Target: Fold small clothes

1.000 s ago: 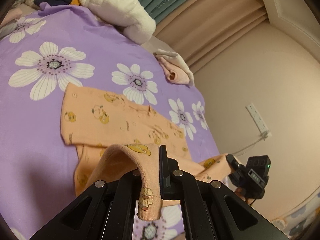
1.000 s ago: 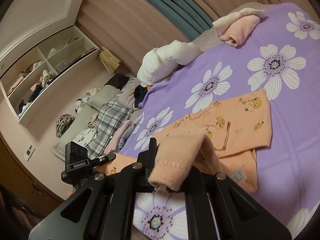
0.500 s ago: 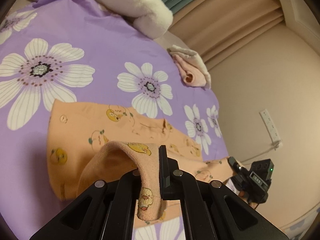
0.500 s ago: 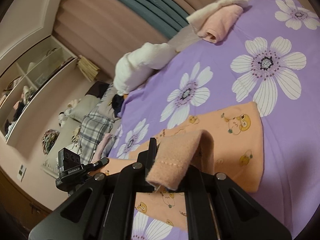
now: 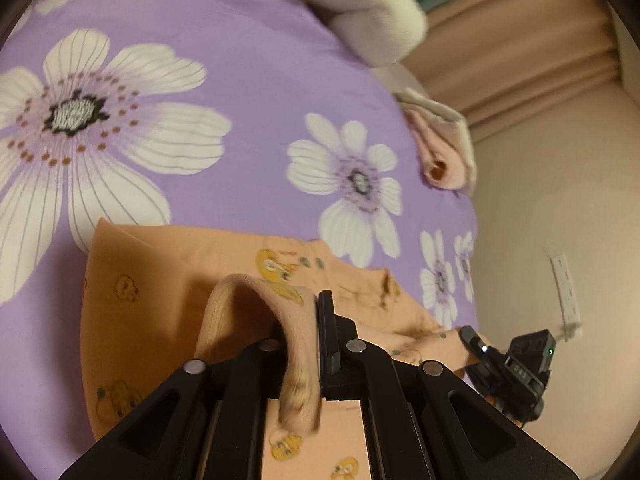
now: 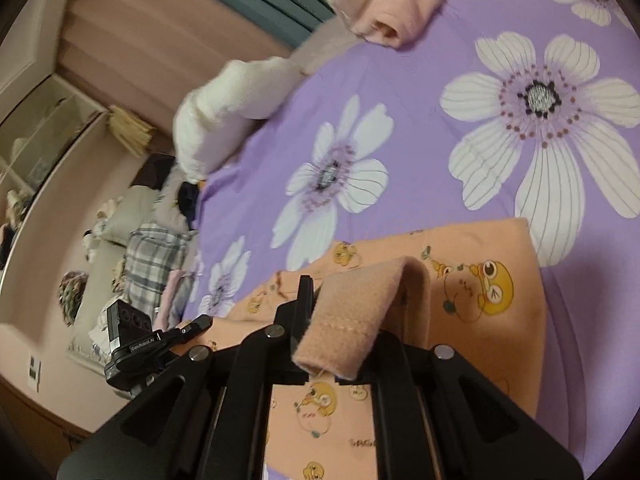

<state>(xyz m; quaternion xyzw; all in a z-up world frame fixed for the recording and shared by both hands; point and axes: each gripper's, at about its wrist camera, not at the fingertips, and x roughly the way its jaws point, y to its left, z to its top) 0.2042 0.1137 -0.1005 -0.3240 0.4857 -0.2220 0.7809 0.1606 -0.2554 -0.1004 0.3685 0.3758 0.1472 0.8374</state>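
A small orange garment (image 5: 160, 300) printed with yellow cartoon ducks lies on the purple flowered bedsheet (image 5: 248, 92); it also shows in the right wrist view (image 6: 492, 280). My left gripper (image 5: 308, 320) is shut on one hem corner of the garment, which drapes over its fingers. My right gripper (image 6: 332, 320) is shut on the other hem corner (image 6: 352, 320). Both hold the hem low over the garment's far part. The other gripper shows at each view's edge, to the right in the left wrist view (image 5: 516, 368) and to the left in the right wrist view (image 6: 136, 344).
A folded pink and cream garment (image 5: 444, 152) lies at the bed's far edge, also in the right wrist view (image 6: 400, 4). A white rolled blanket (image 6: 228, 108) lies nearby. A plaid cloth pile (image 6: 156, 256) and shelves stand to the left. Curtains (image 5: 520, 40) hang behind.
Both grippers have carried the held hem forward and down over the garment, so the fold now covers more of it. The far edge of the garment looks closer.
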